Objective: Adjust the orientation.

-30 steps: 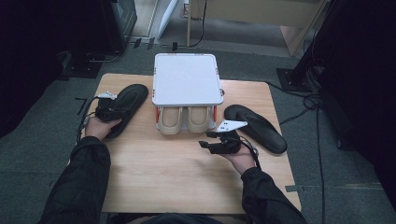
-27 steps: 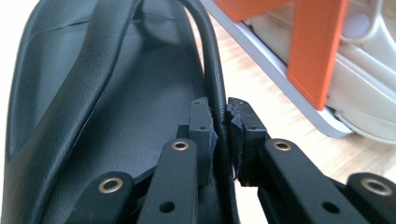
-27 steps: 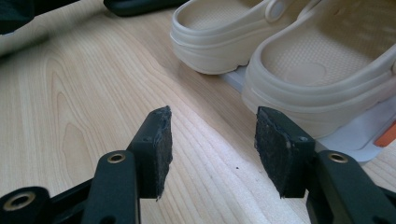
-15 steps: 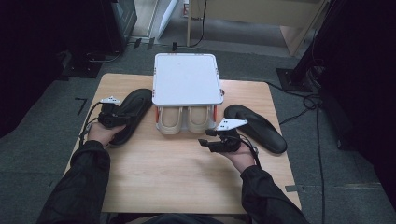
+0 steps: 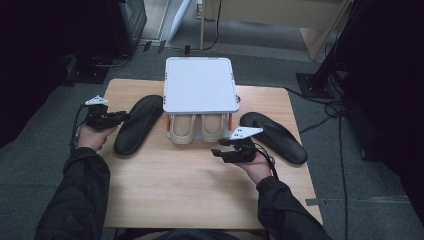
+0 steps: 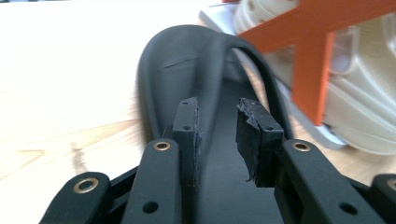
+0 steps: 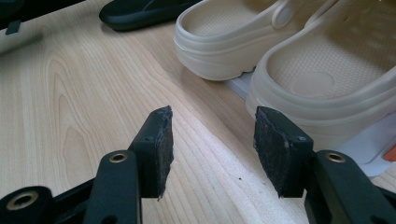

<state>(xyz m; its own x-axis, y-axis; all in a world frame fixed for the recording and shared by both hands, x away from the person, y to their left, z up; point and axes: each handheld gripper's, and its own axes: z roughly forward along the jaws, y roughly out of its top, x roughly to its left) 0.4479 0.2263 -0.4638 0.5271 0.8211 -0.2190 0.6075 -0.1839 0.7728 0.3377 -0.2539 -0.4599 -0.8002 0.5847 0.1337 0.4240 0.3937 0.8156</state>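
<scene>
The rack's white top (image 5: 200, 84) is hiding all but the heels of the cream clogs (image 5: 197, 129) beneath it. In the left gripper view, the black sandal (image 6: 196, 60) beside that rack is smearing with blur, its near end lying behind the jaws.

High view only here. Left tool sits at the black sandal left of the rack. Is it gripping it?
Observer: No. The left tool has just been opening its jaws; its pads press on nothing, and the black sandal has its strap just ahead of them.
Operator: Right tool?
Observer: The right tool is open over bare table, with nothing between its pads.
Operator: What's it aimed at?
Observer: The heels of the cream clogs, which overhang the white base plate.
</scene>
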